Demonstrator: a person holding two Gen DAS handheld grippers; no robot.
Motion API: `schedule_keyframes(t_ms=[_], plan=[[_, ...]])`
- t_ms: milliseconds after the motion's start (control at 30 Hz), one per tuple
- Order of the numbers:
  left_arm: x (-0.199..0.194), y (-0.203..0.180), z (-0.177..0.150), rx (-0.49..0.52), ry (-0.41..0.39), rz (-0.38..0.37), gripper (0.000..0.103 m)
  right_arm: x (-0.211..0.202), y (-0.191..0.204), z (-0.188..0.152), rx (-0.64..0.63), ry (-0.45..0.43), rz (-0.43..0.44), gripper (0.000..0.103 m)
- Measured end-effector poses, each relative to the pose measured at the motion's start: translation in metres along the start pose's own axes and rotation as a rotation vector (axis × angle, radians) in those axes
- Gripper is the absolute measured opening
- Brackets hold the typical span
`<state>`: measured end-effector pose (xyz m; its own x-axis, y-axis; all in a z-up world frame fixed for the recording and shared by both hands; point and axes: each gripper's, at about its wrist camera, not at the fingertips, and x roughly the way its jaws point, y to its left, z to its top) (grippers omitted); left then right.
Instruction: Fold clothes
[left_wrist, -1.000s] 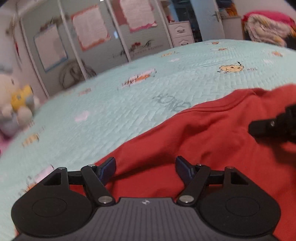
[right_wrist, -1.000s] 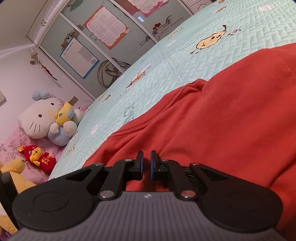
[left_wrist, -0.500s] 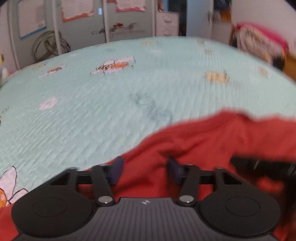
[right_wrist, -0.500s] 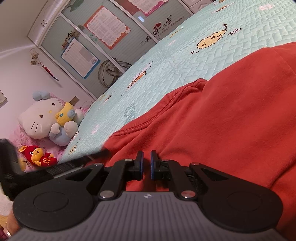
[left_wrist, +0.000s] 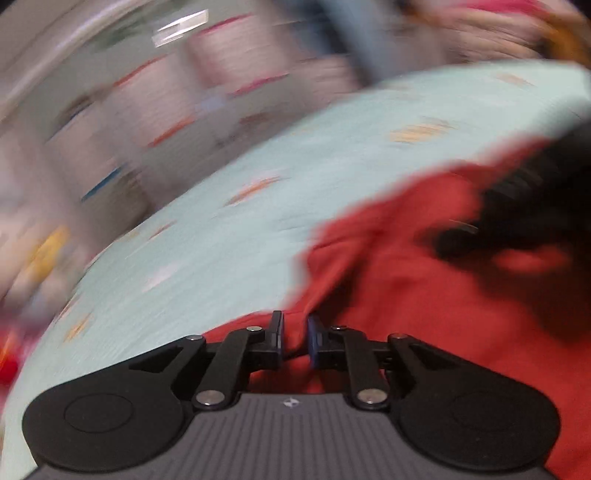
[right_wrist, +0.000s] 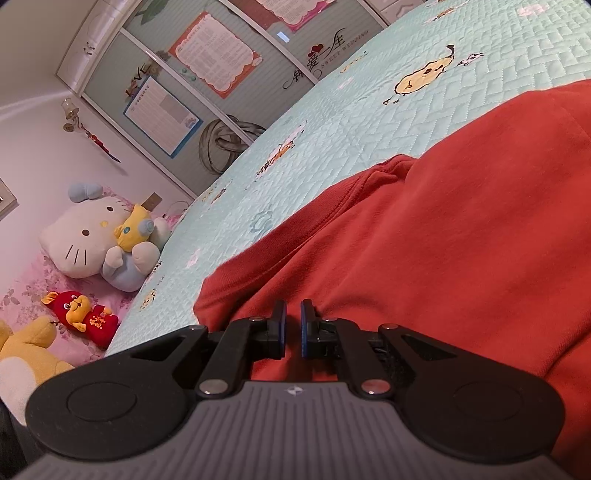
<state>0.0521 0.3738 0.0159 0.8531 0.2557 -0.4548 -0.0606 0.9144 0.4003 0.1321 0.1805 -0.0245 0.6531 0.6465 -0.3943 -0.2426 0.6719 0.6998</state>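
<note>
Folding has barely begun. At seven o'clock the left gripper (left_wrist: 294, 338) is closing its fingers on a raised edge of the red garment (left_wrist: 424, 302), which lies rumpled on the bed (left_wrist: 229, 240). The right gripper (right_wrist: 293, 328) stays out: its fingers pinch the cloth's near hem at six o'clock.

Left tongs (left_wrist: 294, 338): matte black linkage arms, two round black side housings with faint circular recess each, grey ribbed body below with small white star-like emblem at centre. Silver rivets at arm pivots, four showing. Fingers (left_wrist: 276, 334) flat black plates, blue pads on inner faces.

Right tongs (right_wrist: 293, 328): same build. Black side discs, grey ribbed body, same white emblem, silver pivot rivets. Fingers (right_wrist: 279, 328) black with blue pad edges. Triangular cut-outs in outer black brackets on both units.
</note>
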Motion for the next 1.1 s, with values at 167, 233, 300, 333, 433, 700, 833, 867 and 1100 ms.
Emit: schedule_keyframes(t_ms=[167,233,300,333,433,700,833,867,1100], plan=[[-0.135,0.063,-0.047,-0.550,0.062,0.003,0.043,0.000,-0.001,0.001,-0.005,0.003,0.004,0.006],[-0.208,0.067,-0.095,-0.749,0.048,0.003,0.064,0.000,0.000,0.000,-0.012,-0.002,0.003,0.006],[-0.258,0.054,-0.137,-0.892,0.077,0.102,0.065,0.000,0.000,-0.002,-0.021,-0.014,-0.007,0.003],[-0.282,0.048,-0.158,-0.963,0.092,0.153,0.065,0.001,0.002,-0.003,-0.028,-0.020,-0.024,0.001],[-0.294,0.039,-0.180,-0.960,0.174,0.164,0.056,-0.001,0.014,-0.003,-0.063,0.004,-0.087,0.000],[-0.334,0.076,-0.198,-1.091,0.115,0.312,0.061,-0.141,0.133,-0.085,-0.310,0.180,-0.091,0.030],[-0.362,0.090,-0.219,-1.145,0.097,0.346,0.071,-0.168,0.165,-0.174,-0.387,0.368,-0.119,0.030],[-0.371,0.092,-0.228,-1.151,0.098,0.360,0.071,-0.168,0.172,-0.194,-0.395,0.424,-0.115,0.030],[-0.397,0.125,-0.264,-1.227,0.072,0.440,0.071,-0.174,0.252,-0.259,-0.565,0.547,-0.048,0.030]])
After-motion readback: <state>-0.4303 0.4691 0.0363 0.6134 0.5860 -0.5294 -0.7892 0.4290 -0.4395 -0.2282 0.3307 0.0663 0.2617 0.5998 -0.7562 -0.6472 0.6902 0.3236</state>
